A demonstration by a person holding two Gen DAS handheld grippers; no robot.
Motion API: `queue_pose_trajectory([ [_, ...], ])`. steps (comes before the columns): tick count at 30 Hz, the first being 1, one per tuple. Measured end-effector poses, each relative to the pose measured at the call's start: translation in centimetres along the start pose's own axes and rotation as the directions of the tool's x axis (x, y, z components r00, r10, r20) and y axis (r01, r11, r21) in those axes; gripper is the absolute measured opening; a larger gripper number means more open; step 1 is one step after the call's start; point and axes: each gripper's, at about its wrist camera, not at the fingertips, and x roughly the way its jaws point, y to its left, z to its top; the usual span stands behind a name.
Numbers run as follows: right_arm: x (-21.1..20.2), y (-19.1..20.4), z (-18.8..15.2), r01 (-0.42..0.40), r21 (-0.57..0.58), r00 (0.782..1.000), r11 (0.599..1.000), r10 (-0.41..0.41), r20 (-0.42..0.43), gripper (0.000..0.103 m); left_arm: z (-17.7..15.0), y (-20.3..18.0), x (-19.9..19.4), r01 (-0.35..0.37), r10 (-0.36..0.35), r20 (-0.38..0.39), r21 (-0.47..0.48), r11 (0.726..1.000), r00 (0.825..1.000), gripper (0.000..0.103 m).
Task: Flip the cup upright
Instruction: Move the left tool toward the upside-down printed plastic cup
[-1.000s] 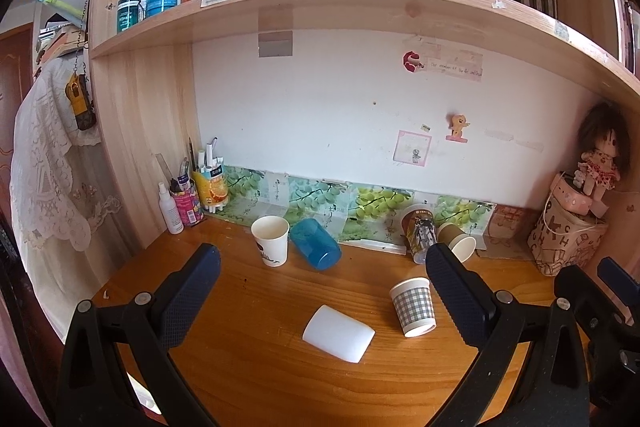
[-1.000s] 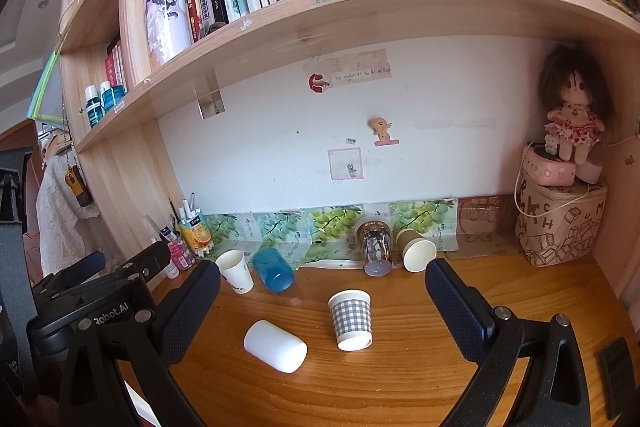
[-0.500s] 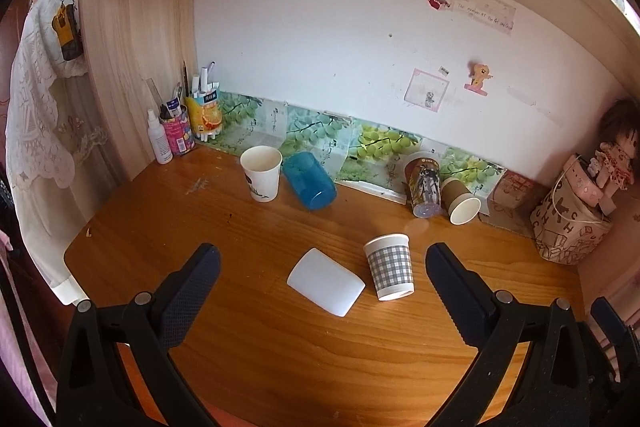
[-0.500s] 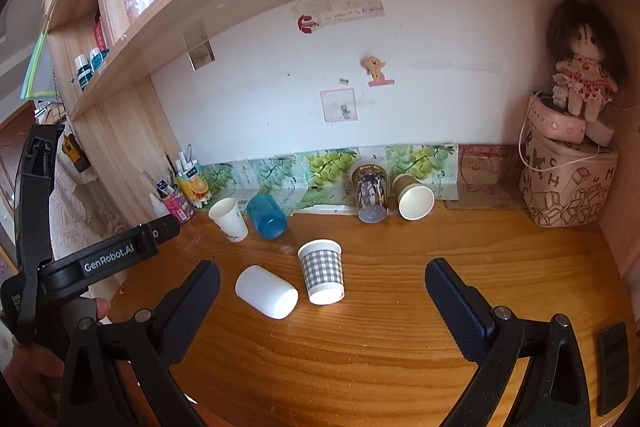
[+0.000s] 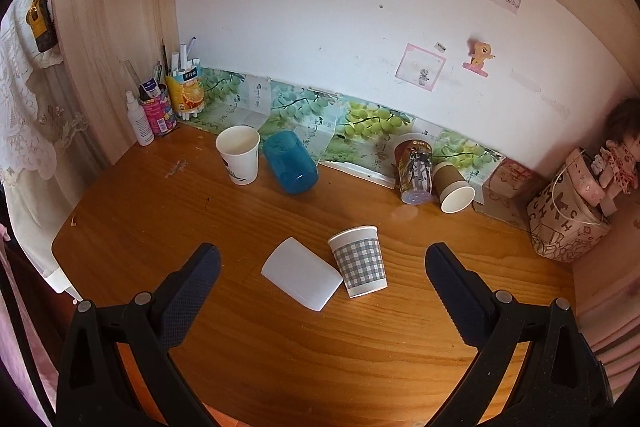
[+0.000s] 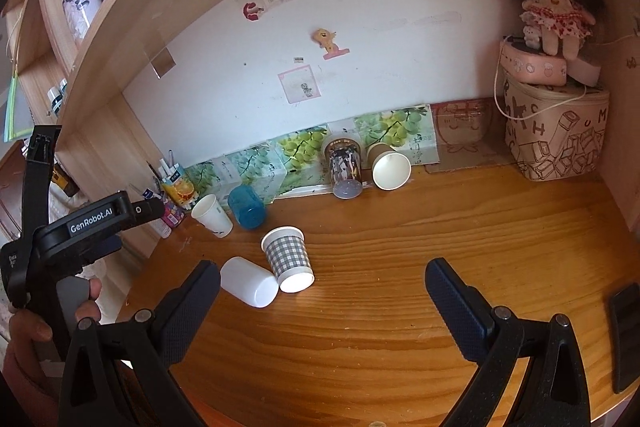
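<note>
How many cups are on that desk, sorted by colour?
White: 2, a paper cup standing open end up and a plastic cup on its side
Blue: 1, the blue cup
Checked grey and white: 1, the checked cup
Brown: 1, the brown cup
Printed clear: 1, the printed cup
Total: 6

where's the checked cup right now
In the left wrist view the checked cup sits mid-desk between the open fingers, against the white cup lying at its left.
</note>
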Motion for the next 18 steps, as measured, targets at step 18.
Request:
queue_pose_trajectory([
  [18,0.6,-4.5,0.3,0.128,0.102,0.991,0.986,-0.123,-0.051,0.103,5.1,-7.1,8.6,0.193,-0.181,-0.194,0.049,0.980,0.964,0.102],
])
